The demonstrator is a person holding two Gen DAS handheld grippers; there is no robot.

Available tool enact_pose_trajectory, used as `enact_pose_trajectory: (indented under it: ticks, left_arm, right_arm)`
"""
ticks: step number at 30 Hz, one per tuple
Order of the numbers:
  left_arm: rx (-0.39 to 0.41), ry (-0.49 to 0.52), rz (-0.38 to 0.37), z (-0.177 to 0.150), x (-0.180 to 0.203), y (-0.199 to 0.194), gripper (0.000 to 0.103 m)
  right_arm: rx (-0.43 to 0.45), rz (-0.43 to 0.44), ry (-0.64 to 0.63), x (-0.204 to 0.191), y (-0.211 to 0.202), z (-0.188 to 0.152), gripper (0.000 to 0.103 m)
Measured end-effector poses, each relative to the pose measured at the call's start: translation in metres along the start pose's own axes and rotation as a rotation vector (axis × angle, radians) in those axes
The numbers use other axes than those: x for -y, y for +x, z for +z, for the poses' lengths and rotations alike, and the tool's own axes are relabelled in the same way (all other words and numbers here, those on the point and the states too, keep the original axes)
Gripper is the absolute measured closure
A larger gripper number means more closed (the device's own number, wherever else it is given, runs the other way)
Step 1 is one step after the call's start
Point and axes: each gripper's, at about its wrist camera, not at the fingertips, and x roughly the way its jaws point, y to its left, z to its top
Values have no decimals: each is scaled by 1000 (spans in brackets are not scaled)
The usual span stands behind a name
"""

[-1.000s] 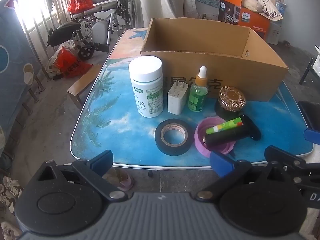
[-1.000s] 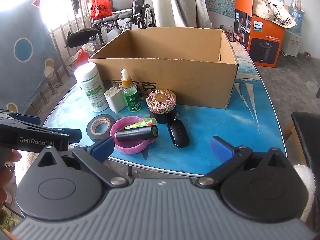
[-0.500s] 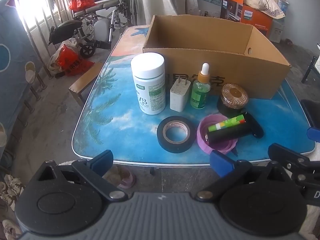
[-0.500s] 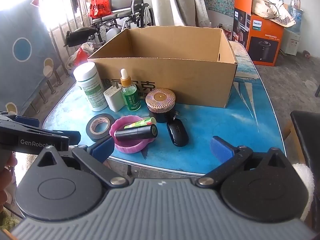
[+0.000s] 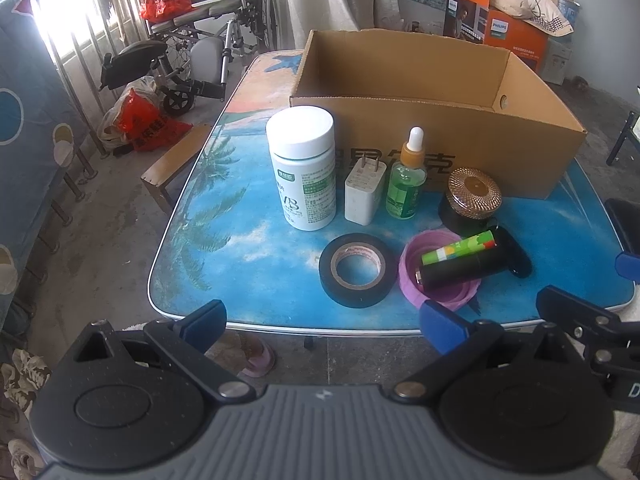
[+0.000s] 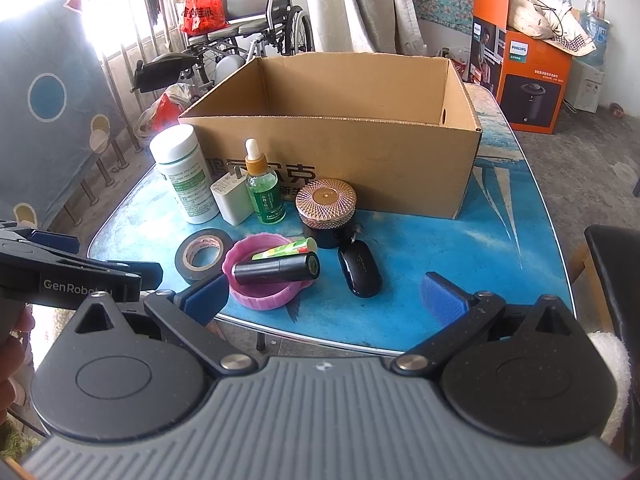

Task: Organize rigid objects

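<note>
An open cardboard box (image 5: 460,140) (image 6: 360,160) stands on the blue table (image 5: 240,240) (image 6: 480,240). In front of it, left to right: a white pill bottle (image 5: 304,168) (image 6: 184,176), a white charger plug (image 5: 364,192) (image 6: 232,196), a green dropper bottle (image 5: 406,184) (image 6: 264,192), a jar with a copper lid (image 5: 472,196) (image 6: 326,208). Nearer lie a black tape roll (image 5: 358,276) (image 6: 202,254), a pink lid (image 5: 416,280) (image 6: 264,292) holding a green tube (image 5: 458,252) and a black cylinder (image 5: 460,272) (image 6: 276,270), and a black fob (image 6: 360,272). My left gripper (image 5: 320,320) and right gripper (image 6: 324,292) hover open before the table's near edge.
A wheelchair (image 5: 200,52) (image 6: 248,40) and red bags (image 5: 140,120) stand beyond the table on the left. An orange carton (image 5: 500,28) (image 6: 528,76) sits at the back right. A wooden bench (image 5: 172,164) is beside the table's left edge. A dark chair edge (image 6: 616,280) is at the right.
Both grippers have drifted slightly forward and upward toward the table; the objects have not moved. Both stay open and empty.
</note>
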Motion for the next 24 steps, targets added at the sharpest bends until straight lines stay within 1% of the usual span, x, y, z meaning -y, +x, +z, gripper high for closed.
enact_pose_trajectory:
  ticks: [24]
  left_arm:
    - [0,-1,0,1,-1,0,0]
  right_arm:
    - [6,4,-9,-3,-1,2,1]
